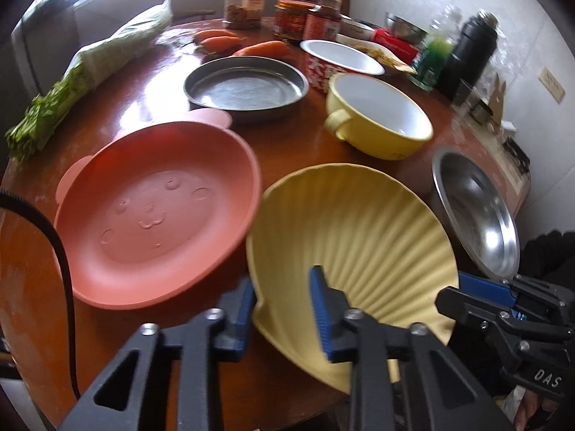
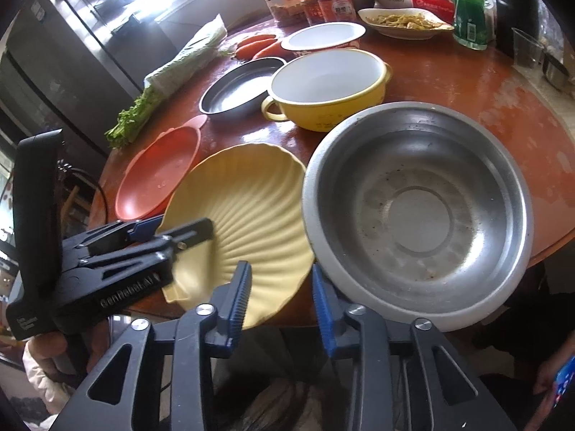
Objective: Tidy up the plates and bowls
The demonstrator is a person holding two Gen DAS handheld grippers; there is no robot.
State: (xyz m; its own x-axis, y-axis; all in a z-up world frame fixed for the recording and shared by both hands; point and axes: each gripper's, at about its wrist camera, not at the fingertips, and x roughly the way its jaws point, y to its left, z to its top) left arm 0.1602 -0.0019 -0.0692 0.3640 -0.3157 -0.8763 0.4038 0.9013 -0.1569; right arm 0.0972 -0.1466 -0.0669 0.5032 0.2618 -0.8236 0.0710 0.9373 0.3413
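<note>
Ribbed yellow shell plate (image 1: 359,230) tilted, seemingly overlapping pink plate (image 1: 158,215)

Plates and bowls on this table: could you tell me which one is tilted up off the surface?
The yellow shell-shaped plate. The left gripper and right gripper pinch its near rim, tipping it up; the others sit flat.

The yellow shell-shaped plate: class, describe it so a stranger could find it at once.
On the round wooden table, look at the near edge, between the pink plate and the steel bowl. The yellow shell-shaped plate sits tilted there. Only it has fanned ridges; the yellow bowl behind is smooth with handles.
</note>
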